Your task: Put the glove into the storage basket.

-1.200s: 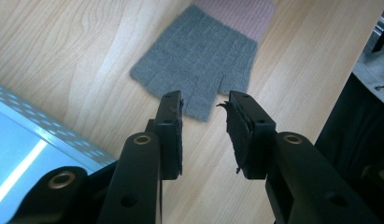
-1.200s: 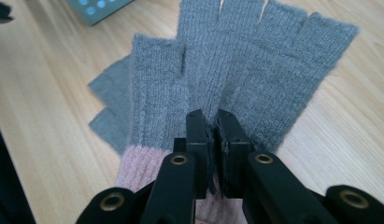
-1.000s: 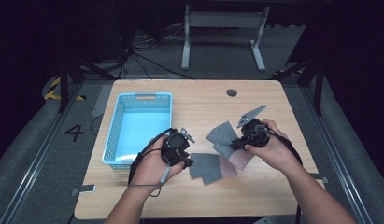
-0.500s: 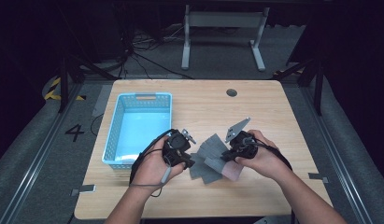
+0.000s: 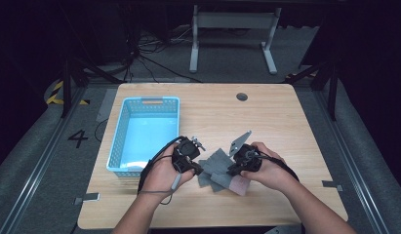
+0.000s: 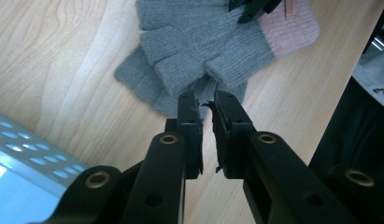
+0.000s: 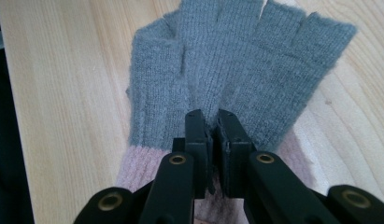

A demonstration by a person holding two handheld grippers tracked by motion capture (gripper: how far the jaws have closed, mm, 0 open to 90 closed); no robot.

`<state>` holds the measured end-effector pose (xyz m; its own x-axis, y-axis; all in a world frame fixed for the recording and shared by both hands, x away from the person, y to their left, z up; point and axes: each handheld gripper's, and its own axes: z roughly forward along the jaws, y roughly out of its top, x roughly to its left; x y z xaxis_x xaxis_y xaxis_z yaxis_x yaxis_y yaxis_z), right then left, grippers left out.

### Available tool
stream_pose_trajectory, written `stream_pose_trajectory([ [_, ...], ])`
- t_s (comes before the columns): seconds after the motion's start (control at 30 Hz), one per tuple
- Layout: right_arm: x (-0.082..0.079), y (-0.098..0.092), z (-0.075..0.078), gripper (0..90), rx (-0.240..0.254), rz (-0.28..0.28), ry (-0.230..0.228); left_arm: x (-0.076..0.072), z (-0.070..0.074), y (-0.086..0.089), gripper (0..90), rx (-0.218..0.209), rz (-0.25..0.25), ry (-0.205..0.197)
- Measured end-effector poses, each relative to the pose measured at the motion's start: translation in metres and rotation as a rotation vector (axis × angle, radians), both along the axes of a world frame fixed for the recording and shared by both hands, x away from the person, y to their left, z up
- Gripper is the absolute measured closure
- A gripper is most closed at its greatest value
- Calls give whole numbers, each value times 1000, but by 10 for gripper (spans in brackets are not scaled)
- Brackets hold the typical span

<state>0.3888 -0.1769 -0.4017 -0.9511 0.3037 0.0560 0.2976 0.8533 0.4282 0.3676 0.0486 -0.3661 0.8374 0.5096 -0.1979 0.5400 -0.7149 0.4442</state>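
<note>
Right gripper [image 5: 233, 170] has sunk, fingers clamped on gloves [image 5: 218, 171]; left gripper [image 5: 198, 170] closing, beside basket [image 5: 121, 146]

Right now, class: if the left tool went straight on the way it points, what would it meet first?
Most likely the grey glove lying on the table: the left tool points at its near edge, jaws nearly shut. Depth is hard to judge; it may already touch.

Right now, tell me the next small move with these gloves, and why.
Probably ease the left gripper forward onto the lower glove. Its jaws, just closing, stand almost shut at that glove's edge with no cloth between them, while the right gripper already pinches the top glove near its pink cuff.
</note>
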Motion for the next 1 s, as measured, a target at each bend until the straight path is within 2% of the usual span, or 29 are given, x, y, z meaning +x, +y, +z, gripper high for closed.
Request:
stream_pose_trajectory([
  [0.07,0,1,-5,843,-4,2,9,0,-3,-3,839,15,-4,8],
  [0.13,-1,2,-6,840,-5,0,10,0,-5,-4,841,12,2,13],
  [0.2,-1,3,-8,831,-2,1,7,1,-7,-5,887,26,-12,22],
  [0.27,-2,3,-10,812,0,0,7,1,-8,-6,896,31,-23,36],
  [0.3,-3,3,-11,766,5,-8,2,1,-9,-7,897,33,-11,41],
  [0.4,-5,2,-11,755,15,-11,1,1,-10,-7,897,42,-14,38],
  [0.47,-7,-1,-9,727,33,-25,-5,2,-11,-7,897,46,-16,37],
  [0.5,-10,-5,-6,715,58,-37,-3,2,-11,-8,897,50,-16,34],
  [0.53,-10,-5,-6,715,58,-37,-3,2,-11,-9,897,54,-15,31],
  [0.57,-12,-11,-1,690,91,-58,-1,1,-11,-9,896,55,-11,29],
  [0.6,-12,-15,2,679,120,-70,-4,-1,-12,-9,883,49,20,40],
  [0.63,-12,-15,2,679,120,-70,-4,-1,-12,-9,860,49,20,40],
  [0.7,-13,-23,8,663,159,-99,-13,-2,-10,-9,843,22,47,44],
  [0.83,-19,-42,19,627,173,-154,-26,-1,-8,-6,778,38,72,25],
  [0.93,-21,-48,21,611,184,-185,-14,1,-9,-5,777,30,76,25],
  [0.97,-22,-55,23,599,187,-209,-16,1,-9,-5,779,24,65,39],
  [1.0,-22,-55,23,599,187,-209,-16,1,-9,-5,790,24,65,39],
])
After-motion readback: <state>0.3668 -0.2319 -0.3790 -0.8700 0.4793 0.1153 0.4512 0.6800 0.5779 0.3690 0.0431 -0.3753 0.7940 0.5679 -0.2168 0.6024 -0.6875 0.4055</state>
